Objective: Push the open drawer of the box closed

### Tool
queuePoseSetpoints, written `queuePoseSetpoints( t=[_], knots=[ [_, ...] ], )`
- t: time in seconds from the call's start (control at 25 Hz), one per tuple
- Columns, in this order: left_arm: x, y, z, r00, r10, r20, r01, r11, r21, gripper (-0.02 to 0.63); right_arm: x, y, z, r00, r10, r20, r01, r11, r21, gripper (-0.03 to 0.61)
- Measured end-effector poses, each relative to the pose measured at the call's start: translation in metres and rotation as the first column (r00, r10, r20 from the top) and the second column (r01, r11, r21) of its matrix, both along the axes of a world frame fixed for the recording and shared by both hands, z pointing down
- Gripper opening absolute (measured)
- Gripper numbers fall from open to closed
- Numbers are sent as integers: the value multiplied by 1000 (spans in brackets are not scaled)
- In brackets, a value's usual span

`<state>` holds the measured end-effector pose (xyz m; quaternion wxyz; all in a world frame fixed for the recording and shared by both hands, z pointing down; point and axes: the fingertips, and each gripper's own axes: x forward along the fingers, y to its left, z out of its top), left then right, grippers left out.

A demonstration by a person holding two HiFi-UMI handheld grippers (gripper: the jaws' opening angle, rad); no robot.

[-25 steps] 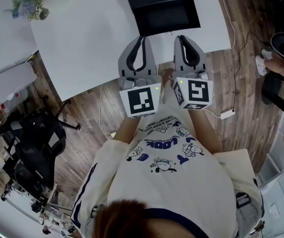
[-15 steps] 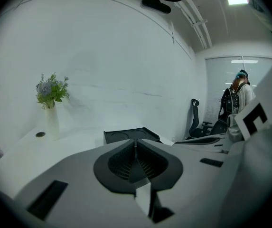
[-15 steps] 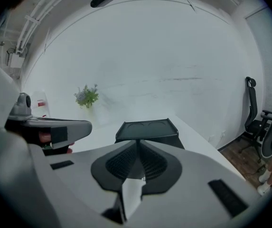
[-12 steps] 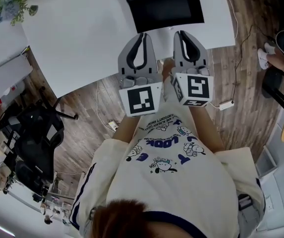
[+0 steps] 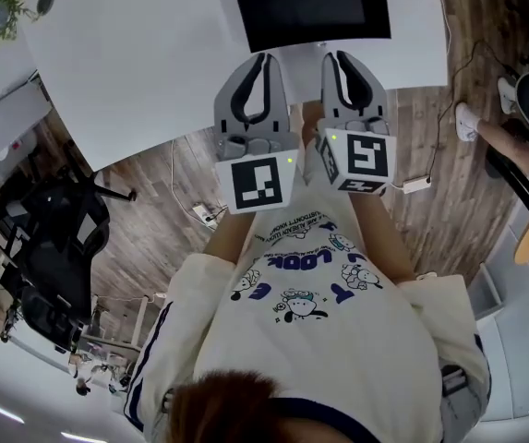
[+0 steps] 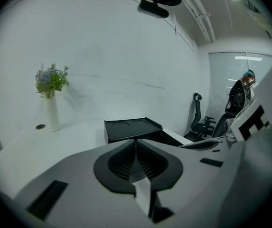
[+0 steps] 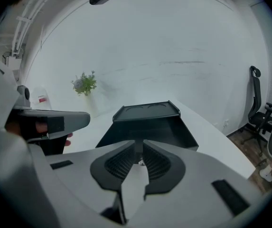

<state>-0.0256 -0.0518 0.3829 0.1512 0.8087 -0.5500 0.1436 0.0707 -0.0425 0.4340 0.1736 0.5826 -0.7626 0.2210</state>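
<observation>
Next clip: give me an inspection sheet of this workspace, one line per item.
Surface: white table, mostly bare.
Job's things: black box on the table, its drawer open toward the person.
Clutter: vase of flowers at the table's left end.
Grippers: left gripper and right gripper both shut, empty, side by side short of the drawer.
Cables: power strip on the wooden floor at right.
Surroundings: office chair at left; another person's foot at right.

Left gripper (image 5: 262, 60) and right gripper (image 5: 336, 58) held side by side, near each other, both pointing toward 12 o'clock; each pair of jaws closed together, empty. Left forearm (image 5: 230, 233) and right forearm (image 5: 375, 224) trail toward 6 o'clock.
</observation>
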Motion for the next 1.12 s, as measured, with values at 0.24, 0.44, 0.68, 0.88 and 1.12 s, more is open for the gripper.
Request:
queuePoseSetpoints(
  t=[0.24, 0.44, 0.68, 0.88, 1.12],
  knots=[
    [2, 0, 15, 1000, -12, 9, 12, 999, -34, 25, 2, 0, 20, 1000, -1, 1, 1, 999, -45, 40],
    [1, 1, 24, 1000, -24, 12, 24, 998, -56, 25, 0, -2, 37, 1000, -9, 10, 10, 997, -82, 123],
    [-4, -1, 35, 999, -43, 14, 44, 996, -82, 25, -5, -6, 54, 1000, -25, 3, 26, 993, -116, 123],
    [-3, -3, 38, 998, -61, 15, 62, 994, -94, 25, -3, -6, 64, 999, -30, 10, 31, 989, -144, 123],
    [-4, -2, 40, 997, -71, 14, 73, 992, -104, 25, -3, -6, 71, 1000, -23, 18, 26, 986, -163, 117]
  ],
)
